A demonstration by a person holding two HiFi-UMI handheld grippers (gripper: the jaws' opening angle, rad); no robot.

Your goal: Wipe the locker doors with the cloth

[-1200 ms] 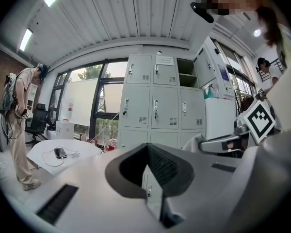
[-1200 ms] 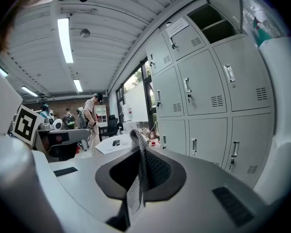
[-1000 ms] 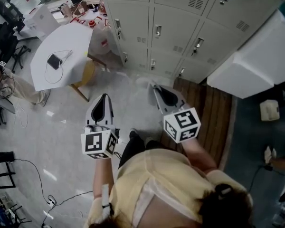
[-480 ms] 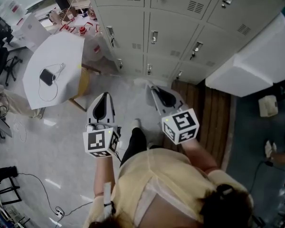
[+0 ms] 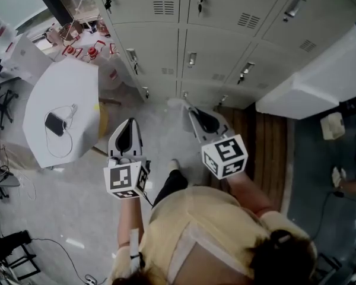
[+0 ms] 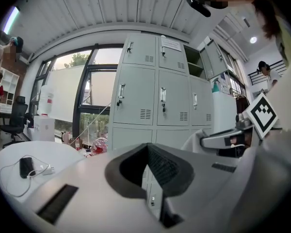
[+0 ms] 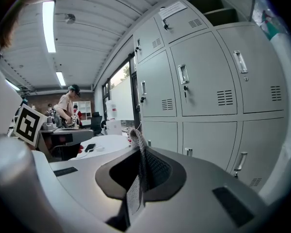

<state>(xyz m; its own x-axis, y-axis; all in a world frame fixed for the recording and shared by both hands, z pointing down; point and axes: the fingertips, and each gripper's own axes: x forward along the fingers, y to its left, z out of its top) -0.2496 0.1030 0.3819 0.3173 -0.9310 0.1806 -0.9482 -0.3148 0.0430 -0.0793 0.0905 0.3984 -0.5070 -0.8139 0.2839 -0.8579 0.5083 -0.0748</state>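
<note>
A bank of pale grey locker doors [image 5: 213, 46] with small handles and vents fills the top of the head view, and stands ahead in the left gripper view [image 6: 155, 101] and the right gripper view [image 7: 208, 81]. My right gripper [image 5: 193, 111] points toward the lowest doors, short of them, and is shut on a thin grey knit cloth [image 7: 136, 147] that sticks up between its jaws [image 7: 138, 154]. The cloth [image 5: 177, 104] shows pale at the tip. My left gripper [image 5: 128, 125] is held lower left, shut with nothing in it [image 6: 148, 152].
A white table [image 5: 77, 82] with a phone and cable [image 5: 54, 123] stands at the left, a yellow stool [image 5: 102, 119] beside it. Brown wooden planks [image 5: 264, 153] lie below the lockers at the right. A large white box [image 5: 320, 76] juts out at the right.
The view has come closer to the lockers, which now sit lower and larger. The table has slid left. Both grippers keep about the same pose, the cloth still held.
</note>
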